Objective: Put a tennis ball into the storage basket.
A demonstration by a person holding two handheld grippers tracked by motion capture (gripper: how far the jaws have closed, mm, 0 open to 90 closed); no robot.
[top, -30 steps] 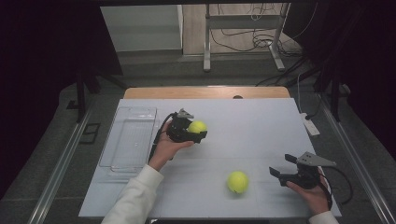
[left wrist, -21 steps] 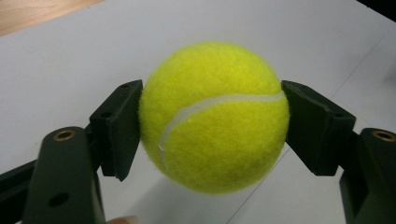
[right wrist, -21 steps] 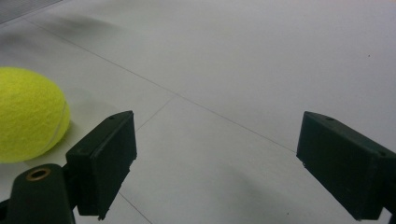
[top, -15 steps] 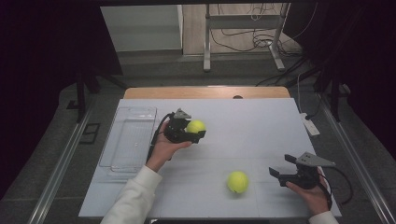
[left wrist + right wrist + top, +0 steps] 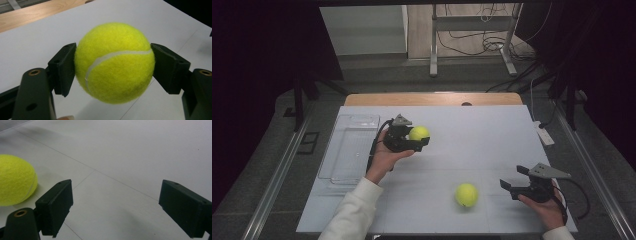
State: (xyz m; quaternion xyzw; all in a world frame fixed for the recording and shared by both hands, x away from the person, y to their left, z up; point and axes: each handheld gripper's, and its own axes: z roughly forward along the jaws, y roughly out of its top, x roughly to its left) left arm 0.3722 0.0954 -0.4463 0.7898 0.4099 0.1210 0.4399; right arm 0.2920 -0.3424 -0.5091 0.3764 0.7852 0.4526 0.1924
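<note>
Felt ball, held: yellow-green tennis ball point(image 5: 115, 62) sat clamped between the two black pads of the left gripper point(image 5: 412, 142), a pad pressing each side, white seam facing the camera; it was lifted clear of the table point(image 5: 492, 130).
Where it was: over the left-centre of the white table top, just right of the clear plastic tray point(image 5: 349, 150) that lay along the table's left edge.
Left claw: clenched on the held ball, carried in the person's left hand point(image 5: 384, 157), white sleeve point(image 5: 352, 210) coming in from the bottom.
Second ball: another tennis ball point(image 5: 466, 194) rested on the table nearer the person, well apart from the first; the right gripper view showed it at the left, outside the jaws.
Right claw: right gripper point(image 5: 516, 186) stood released, jaws wide with bare table between them, near the loose ball and pointed toward it but not touching.
Step in hand: judged to be the carry of the gripped ball, most likely toward the tray; no ball could be seen in the tray yet.
Next move calls for: swinging the left hand leftward over the tray, lowering within its walls, then releasing low so the ball would not bounce or roll out.
After that: right claw would need to shift left to straddle the loose ball before closing.
</note>
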